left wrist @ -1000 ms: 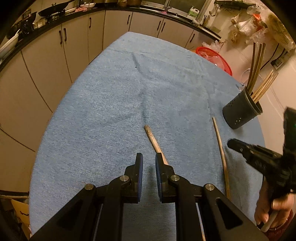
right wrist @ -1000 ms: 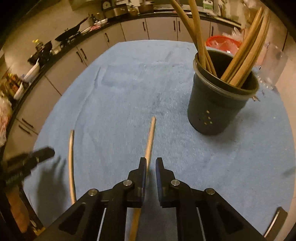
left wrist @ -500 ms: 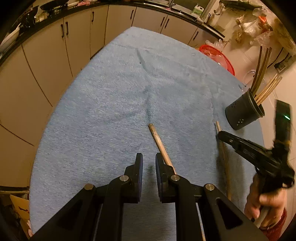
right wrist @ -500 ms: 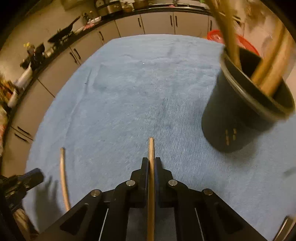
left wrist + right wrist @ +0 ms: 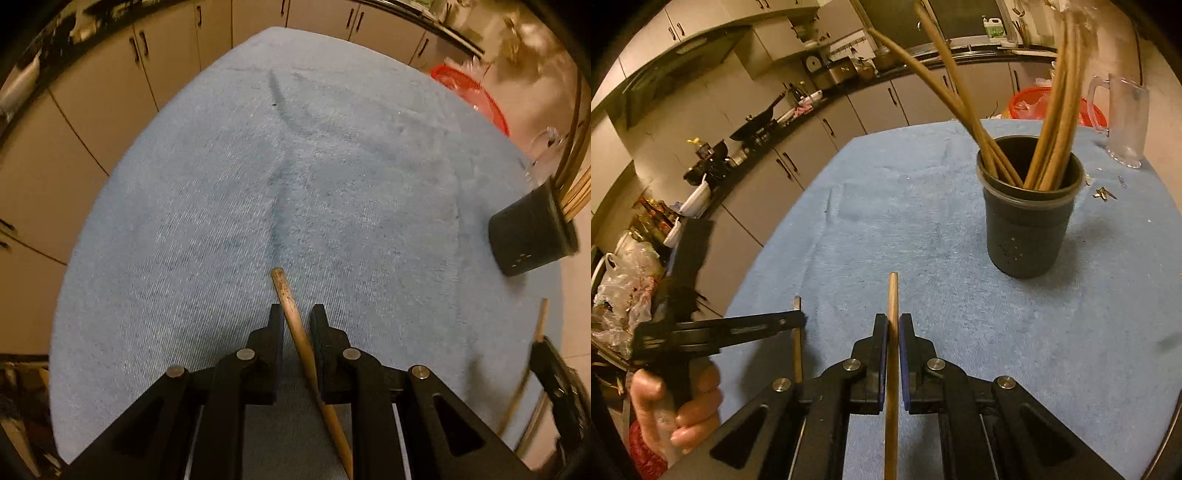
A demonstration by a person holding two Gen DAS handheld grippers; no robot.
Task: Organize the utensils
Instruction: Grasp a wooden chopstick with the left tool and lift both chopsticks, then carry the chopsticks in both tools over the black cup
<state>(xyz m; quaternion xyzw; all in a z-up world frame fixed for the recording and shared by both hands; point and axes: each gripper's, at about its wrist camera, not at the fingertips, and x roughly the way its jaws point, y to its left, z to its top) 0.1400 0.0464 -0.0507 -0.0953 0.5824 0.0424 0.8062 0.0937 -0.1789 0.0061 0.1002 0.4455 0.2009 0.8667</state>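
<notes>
Jaws of right gripper (image 5: 893,334) clamp a chopstick (image 5: 892,317); left gripper (image 5: 297,321) straddles another chopstick (image 5: 291,310), narrowly parted, seen only from its own camera

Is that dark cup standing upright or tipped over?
Upright. The dark cup stands on its base on the blue cloth, open mouth up, wooden sticks leaning out of it.

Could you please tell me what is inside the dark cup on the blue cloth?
The dark cup holds several long wooden sticks, which lean against its rim and rise well above it. Their lower ends and the cup's bottom are hidden by its wall.
</notes>
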